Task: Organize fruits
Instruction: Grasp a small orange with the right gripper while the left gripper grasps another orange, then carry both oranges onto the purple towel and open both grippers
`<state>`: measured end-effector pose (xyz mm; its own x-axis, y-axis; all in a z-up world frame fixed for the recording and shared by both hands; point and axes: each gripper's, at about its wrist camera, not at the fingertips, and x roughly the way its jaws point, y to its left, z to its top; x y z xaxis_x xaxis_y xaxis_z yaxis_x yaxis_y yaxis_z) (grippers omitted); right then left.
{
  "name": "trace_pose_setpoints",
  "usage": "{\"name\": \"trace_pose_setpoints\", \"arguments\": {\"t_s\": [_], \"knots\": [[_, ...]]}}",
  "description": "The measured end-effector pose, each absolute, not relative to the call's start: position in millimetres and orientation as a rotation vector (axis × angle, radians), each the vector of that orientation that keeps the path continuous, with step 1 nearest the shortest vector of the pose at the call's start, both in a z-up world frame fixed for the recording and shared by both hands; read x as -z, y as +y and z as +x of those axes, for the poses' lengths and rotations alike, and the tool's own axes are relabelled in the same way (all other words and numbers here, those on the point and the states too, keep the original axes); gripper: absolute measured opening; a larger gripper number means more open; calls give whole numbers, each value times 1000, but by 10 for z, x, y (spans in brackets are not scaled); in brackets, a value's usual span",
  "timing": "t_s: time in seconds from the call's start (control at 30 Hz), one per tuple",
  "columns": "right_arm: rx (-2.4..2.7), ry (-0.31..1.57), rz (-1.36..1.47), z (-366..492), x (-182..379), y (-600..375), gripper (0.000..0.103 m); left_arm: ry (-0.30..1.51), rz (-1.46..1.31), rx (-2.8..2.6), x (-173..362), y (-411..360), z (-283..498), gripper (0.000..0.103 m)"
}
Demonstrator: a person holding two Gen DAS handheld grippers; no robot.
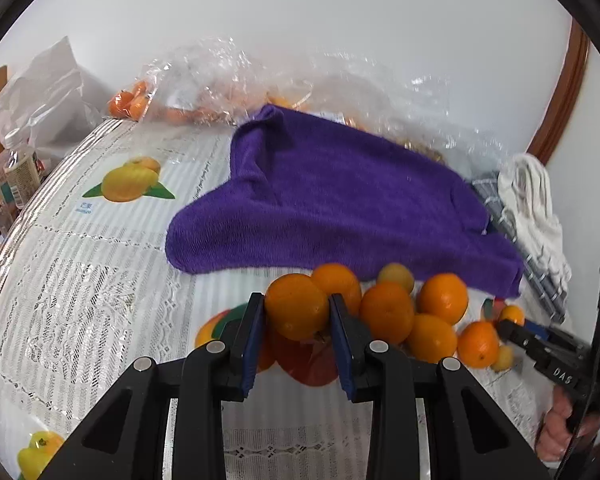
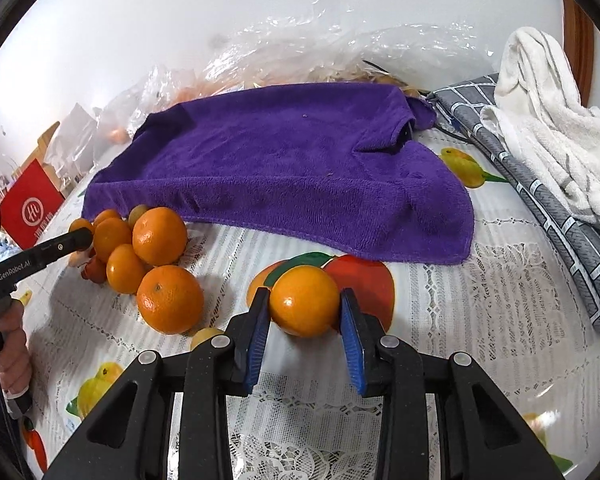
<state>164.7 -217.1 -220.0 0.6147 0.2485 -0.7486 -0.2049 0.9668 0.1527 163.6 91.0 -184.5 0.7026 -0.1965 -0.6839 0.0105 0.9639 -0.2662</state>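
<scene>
My left gripper (image 1: 297, 309) is shut on an orange (image 1: 296, 306) at the left end of a pile of several oranges (image 1: 396, 312) lying in front of a purple towel (image 1: 340, 196). In the right wrist view my right gripper (image 2: 305, 308) is shut on another orange (image 2: 304, 306), apart from the pile (image 2: 156, 240), which lies to its left. The left gripper shows there at the far left (image 2: 76, 240). The right gripper shows at the right edge of the left wrist view (image 1: 508, 326). A few small yellow fruits (image 1: 396, 276) lie among the oranges.
The table has a lace cloth with fruit prints (image 2: 500, 280). Clear plastic bags with more oranges (image 1: 220, 80) lie behind the towel. A grey checked cloth (image 2: 560, 208) and a white towel (image 2: 548, 120) lie at the right. A red box (image 2: 30, 204) and a bottle (image 1: 20, 172) stand at the left.
</scene>
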Motion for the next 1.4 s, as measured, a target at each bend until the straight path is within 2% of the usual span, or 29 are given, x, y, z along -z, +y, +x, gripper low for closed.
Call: {"name": "trace_pose_setpoints", "arguments": {"t_s": [0.37, 0.77, 0.93, 1.17, 1.4], "knots": [[-252, 828, 74, 1570, 1914, -2192, 34, 727, -291, 170, 1682, 937, 1528, 30], [-212, 733, 52, 1934, 1124, -2134, 34, 687, -222, 90, 762, 904, 1731, 30], [-199, 737, 61, 2287, 988, -2111, 34, 681, -228, 61, 584, 931, 2010, 30], [-206, 738, 88, 2826, 1044, -2063, 34, 686, -208, 51, 606, 843, 2513, 30], [-206, 753, 100, 3236, 1246, -2052, 34, 732, -221, 101, 933, 641, 2975, 30]]}}
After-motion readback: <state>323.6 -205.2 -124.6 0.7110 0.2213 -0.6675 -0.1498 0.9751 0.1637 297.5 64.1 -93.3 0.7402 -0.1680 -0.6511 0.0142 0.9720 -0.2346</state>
